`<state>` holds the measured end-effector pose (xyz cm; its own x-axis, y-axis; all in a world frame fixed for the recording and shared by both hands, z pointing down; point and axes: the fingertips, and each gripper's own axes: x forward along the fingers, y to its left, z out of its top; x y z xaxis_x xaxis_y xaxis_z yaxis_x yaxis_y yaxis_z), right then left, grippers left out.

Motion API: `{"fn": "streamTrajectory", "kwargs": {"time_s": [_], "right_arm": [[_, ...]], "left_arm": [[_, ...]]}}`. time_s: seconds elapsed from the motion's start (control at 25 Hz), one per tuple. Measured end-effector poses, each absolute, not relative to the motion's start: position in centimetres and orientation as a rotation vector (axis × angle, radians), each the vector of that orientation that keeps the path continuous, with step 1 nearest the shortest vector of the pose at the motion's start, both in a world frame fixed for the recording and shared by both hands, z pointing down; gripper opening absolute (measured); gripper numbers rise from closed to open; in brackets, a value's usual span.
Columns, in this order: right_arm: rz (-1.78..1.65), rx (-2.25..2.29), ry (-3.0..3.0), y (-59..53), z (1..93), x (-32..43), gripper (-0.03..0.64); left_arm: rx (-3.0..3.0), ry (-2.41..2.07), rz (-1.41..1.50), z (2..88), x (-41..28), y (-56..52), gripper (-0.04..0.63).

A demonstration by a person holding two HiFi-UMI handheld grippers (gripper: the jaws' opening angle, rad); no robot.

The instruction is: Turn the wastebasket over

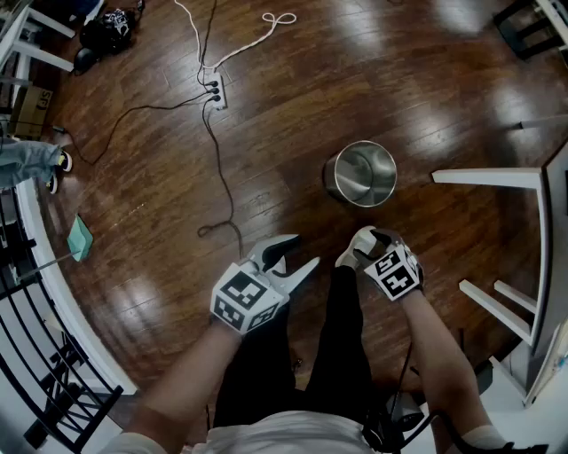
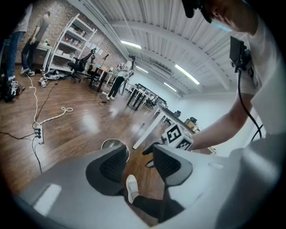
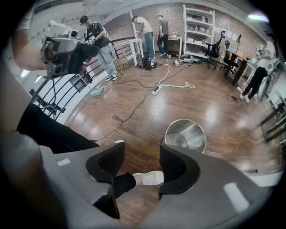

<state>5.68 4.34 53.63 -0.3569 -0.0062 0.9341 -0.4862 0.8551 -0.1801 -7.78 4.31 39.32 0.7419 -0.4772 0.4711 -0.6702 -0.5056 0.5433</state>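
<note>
1. Wastebasket point(image 1: 361, 174): a shiny metal one that stands upright on the dark wooden floor point(image 1: 293, 115), open mouth facing up.
2. It sits just ahead of the person's feet, a little to the right. The white legs of a surface point(image 1: 488, 177) are near its right side, and it touches neither them nor either tool.
3. The left hand-held gripper point(image 1: 300, 253) has its jaws spread apart with nothing between the pads. It hangs over the person's black trouser leg, angled gently downward, short of the wastebasket.
4. The right hand-held gripper point(image 3: 140, 161) also has its jaws wide apart and grips nothing. It points steeply at the floor. A white shoe point(image 3: 149, 178) shows below the gap, and the wastebasket lies just beyond its right jaw, apart from it.
5. Farther off on the left, a power strip point(image 1: 215, 91) lies on the floor with dark cables running from it. A white rope point(image 1: 266, 22) loops beyond that.
</note>
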Motion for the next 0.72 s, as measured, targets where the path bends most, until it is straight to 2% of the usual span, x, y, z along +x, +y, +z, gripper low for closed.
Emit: {"fn": "streamTrajectory", "kwargs": {"time_s": [0.24,0.48,0.6,0.72], "right_arm": [[0.486,0.332,-1.814,-3.6,67.8,4.2,0.252],[0.527,0.288,-1.765,-6.1,77.6,3.1,0.250],[0.509,0.266,-1.766,-6.7,79.8,2.1,0.218],[0.462,0.235,-1.744,-7.0,81.0,1.4,0.146]], "left_arm": [[2.191,-0.850,0.364,49.9,-4.8,-0.8,0.183],[2.114,-0.850,0.363,59.1,-2.7,-5.7,0.183],[2.094,-0.855,0.370,61.0,-2.5,-6.8,0.183],[2.083,-0.865,0.370,61.6,-3.1,-6.8,0.183]]}}
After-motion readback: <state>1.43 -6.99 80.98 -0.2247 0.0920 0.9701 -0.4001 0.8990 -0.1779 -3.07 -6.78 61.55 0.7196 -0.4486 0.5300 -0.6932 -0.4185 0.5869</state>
